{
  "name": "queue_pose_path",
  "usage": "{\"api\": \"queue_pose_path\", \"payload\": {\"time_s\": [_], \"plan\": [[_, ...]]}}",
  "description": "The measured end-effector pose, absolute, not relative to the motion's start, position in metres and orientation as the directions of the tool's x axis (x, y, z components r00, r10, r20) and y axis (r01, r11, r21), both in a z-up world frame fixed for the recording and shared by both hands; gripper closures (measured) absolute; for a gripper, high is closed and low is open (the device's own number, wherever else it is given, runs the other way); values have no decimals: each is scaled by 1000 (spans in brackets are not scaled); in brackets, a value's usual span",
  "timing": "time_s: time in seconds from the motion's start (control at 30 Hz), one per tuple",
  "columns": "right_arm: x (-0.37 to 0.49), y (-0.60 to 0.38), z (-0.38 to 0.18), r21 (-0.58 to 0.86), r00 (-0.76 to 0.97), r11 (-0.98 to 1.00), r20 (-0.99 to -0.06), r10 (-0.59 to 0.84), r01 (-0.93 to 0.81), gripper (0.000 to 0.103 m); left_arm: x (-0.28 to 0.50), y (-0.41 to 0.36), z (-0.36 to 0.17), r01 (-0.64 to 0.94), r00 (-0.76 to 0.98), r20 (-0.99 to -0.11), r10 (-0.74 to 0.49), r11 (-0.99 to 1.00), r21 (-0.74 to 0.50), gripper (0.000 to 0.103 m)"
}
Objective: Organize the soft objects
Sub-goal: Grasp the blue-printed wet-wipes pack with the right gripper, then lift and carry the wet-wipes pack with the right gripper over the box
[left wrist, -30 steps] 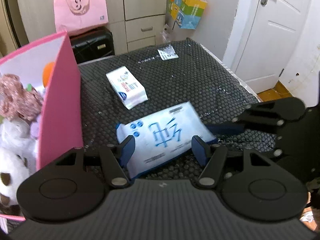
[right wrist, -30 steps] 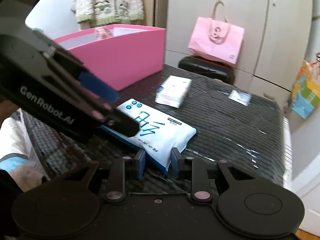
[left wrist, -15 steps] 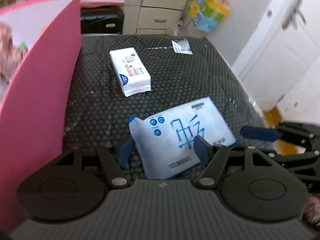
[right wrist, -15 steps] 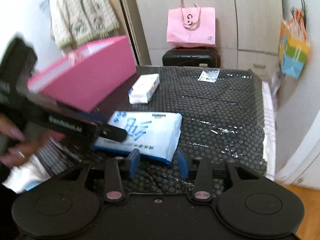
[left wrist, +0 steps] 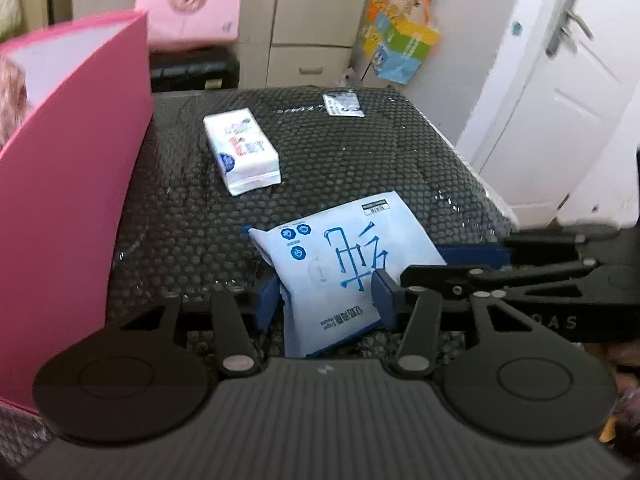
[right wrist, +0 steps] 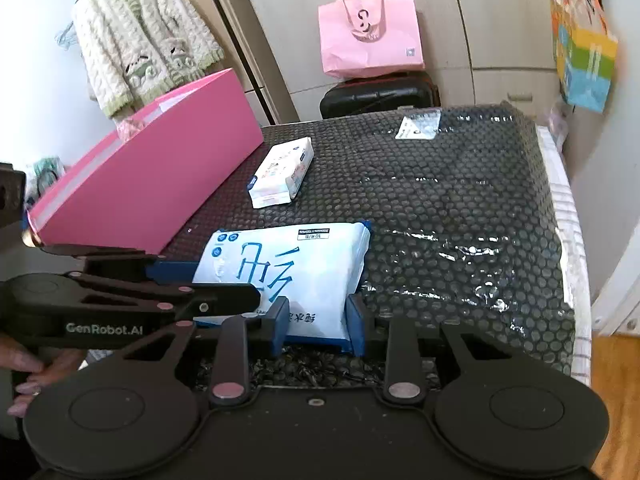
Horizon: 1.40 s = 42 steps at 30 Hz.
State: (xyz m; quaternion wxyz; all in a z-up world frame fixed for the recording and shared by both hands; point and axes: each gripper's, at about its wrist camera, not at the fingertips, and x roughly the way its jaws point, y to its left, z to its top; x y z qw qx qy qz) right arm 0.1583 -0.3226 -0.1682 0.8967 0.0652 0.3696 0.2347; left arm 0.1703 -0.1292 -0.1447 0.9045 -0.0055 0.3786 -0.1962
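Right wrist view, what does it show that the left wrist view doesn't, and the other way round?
Only the right wrist view shows the knitted cardigan hanging on the wall and the person's hand holding the left hand-held gripper. Only the left wrist view shows the white door with its handle. Both show the large blue-and-white wipes pack between both grippers' fingers, the small tissue pack, the pink box, the pink bag and the colourful bag.
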Motion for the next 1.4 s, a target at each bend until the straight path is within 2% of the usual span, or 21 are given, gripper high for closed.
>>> {"api": "queue_pose_path", "payload": {"time_s": [0.07, 0.2, 0.33, 0.43, 0.67, 0.8, 1.1, 1.23, 1.4], "plan": [[154, -313, -167, 217, 635, 891, -636, 439, -399, 67, 167, -131, -144, 349, 653, -672, -349, 926, -142, 58], [155, -317, -164, 255, 625, 891, -640, 446, -376, 67, 168, -123, -140, 345, 636, -677, -370, 921, -179, 66], [148, -315, -160, 247, 636, 900, -641, 429, -358, 67, 168, -115, -137, 358, 595, -695, -404, 907, -221, 66], [139, -314, -155, 253, 639, 904, -642, 424, -345, 59, 166, -108, -130, 392, 560, -692, -455, 882, -263, 66], [124, -320, -142, 316, 621, 894, -643, 448, -317, 55, 156, -94, -113, 451, 495, -680, -541, 829, -331, 66], [115, -317, -130, 327, 616, 893, -647, 450, -310, 48, 147, -87, -104, 475, 450, -679, -580, 799, -368, 66], [85, -287, -93, 219, 635, 901, -648, 421, -374, 48, 120, -63, -81, 518, 452, -650, -611, 773, -367, 66], [75, -275, -77, 206, 631, 889, -640, 439, -409, 48, 98, -48, -68, 545, 484, -641, -596, 778, -312, 66], [61, -251, -62, 194, 625, 872, -630, 461, -449, 48, 72, -20, -55, 549, 497, -628, -600, 777, -308, 66]]}}
